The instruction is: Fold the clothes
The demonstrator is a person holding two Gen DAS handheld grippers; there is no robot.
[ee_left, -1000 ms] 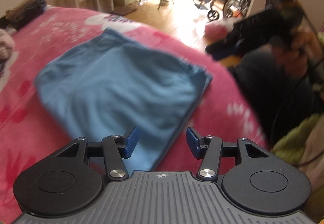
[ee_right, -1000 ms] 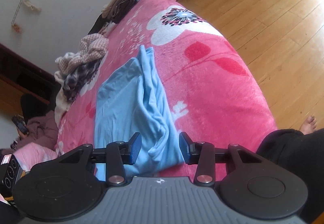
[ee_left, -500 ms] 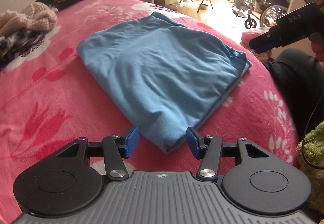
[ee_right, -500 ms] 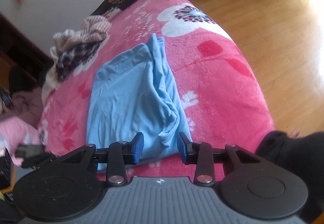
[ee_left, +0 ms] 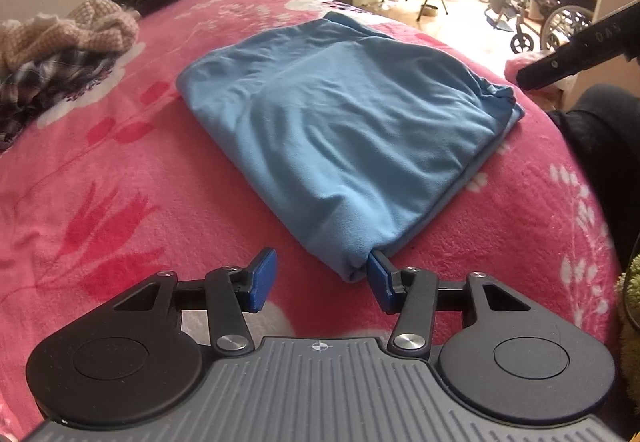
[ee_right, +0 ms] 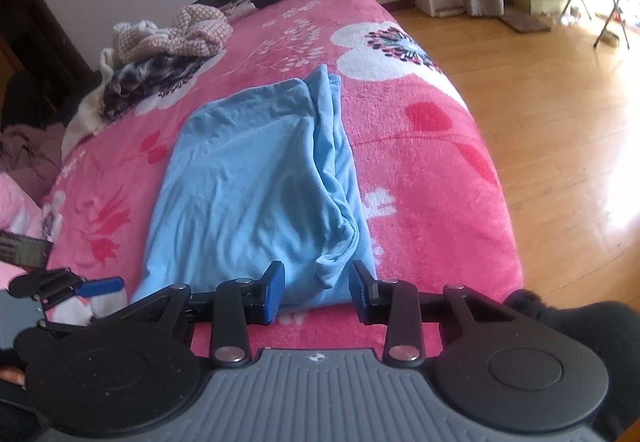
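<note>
Here the blue garment [ee_left: 340, 122] lies half-folded on the pink bed [ee_left: 120, 182]. The left tool [ee_left: 322, 280] is closing around its near corner without pinching yet; the right tool [ee_right: 316, 292] straddles the other corner, released. Next both should clench and carry that edge over.

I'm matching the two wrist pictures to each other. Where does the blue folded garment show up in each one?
Left wrist view: the blue folded garment fills the middle, its near corner at the right fingertip.
Right wrist view: it lies centre-left, running up from between the fingertips.
Shared landmark: the crumpled beige and plaid clothes pile, upper left in both, on the pink floral blanket.
</note>
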